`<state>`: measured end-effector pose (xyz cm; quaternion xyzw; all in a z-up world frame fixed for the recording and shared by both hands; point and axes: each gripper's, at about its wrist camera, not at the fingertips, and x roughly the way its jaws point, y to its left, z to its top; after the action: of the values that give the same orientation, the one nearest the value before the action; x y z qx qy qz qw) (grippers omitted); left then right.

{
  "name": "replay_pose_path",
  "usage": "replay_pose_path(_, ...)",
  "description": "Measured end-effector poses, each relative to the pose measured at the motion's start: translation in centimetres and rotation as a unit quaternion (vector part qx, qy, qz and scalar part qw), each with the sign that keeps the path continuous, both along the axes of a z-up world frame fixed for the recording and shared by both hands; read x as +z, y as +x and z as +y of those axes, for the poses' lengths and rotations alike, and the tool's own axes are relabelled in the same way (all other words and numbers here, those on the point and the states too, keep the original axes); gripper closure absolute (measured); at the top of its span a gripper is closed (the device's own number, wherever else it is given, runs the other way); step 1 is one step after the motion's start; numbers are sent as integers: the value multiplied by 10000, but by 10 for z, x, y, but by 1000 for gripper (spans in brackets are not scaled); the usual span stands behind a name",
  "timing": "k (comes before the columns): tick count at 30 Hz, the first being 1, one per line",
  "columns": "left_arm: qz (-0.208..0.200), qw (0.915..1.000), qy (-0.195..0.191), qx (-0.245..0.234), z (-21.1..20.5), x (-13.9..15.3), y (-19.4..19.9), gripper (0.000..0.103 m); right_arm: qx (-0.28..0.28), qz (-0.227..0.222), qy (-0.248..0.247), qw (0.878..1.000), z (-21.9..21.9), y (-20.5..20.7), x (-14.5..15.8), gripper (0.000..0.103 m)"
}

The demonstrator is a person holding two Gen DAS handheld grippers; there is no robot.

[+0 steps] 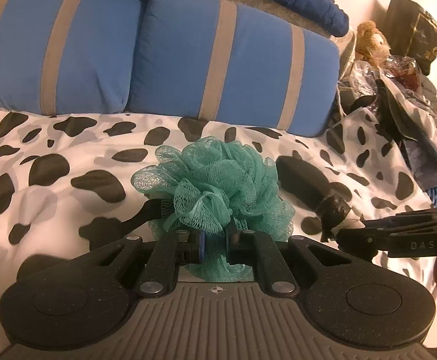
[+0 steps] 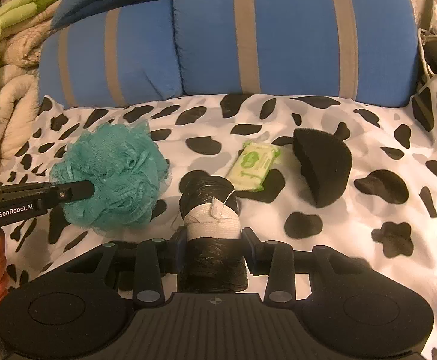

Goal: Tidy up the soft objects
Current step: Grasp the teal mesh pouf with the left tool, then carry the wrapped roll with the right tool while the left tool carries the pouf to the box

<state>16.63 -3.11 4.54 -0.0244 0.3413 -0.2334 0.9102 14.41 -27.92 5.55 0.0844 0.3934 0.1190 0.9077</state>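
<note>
Cow-spotted sheet (image 2: 338, 138), blue striped pillows (image 2: 293, 36) far; left gripper (image 2: 91, 189), marked "GenRobot.AI", pinches teal loofah (image 2: 113, 174); right gripper (image 2: 214, 234) clamps black roll (image 2: 212, 240).

Soft things spread on a bed cover (image 2: 323, 114), pillows behind.

Two pillows stand side by side along the far edge of the cover, the left pillow (image 2: 110, 57) touching the right pillow (image 2: 293, 36). On the near left is the mesh bath puff (image 2: 113, 174), with the left gripper (image 1: 215, 234) closed on it from the left. Just right of the puff is the wrapped roll (image 2: 212, 219), held between the jaws of the right gripper (image 2: 214, 237). Just beyond the roll lies the wipes pack (image 2: 254, 165), and to its right, near but apart, the foam wedge (image 2: 323, 168). A quilt (image 2: 14, 96) is heaped off the cover's left edge. Right of the pillows, a plush bear (image 1: 371, 42) sits among piled bags.
</note>
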Motion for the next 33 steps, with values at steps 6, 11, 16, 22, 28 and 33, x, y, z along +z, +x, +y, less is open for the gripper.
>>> replay_pose_path(6, -9, 10000, 26, -33, 0, 4, -26, 92, 76, 14, -44, 10000, 10, -23, 2, 62)
replay_pose_path(11, 43, 10000, 29, -14, 4, 6, -46, 92, 91, 50, -76, 9999, 18, -40, 3, 62)
replay_pose_path(16, 50, 10000, -17, -44, 6, 10, -66, 92, 89, 93, -58, 9999, 23, -56, 5, 62)
replay_pose_path(22, 63, 9999, -84, -85, 7, 14, -90, 91, 65, 132, -96, 9998, 27, -74, 6, 62)
replay_pose_path(28, 94, 9999, -69, -117, 8, 15, -113, 91, -6, 153, -161, 9998, 29, -95, 7, 62)
replay_pose_path(33, 124, 9997, -38, -185, 7, 15, -132, 91, -123, 243, -146, 9995, 27, -110, 5, 62)
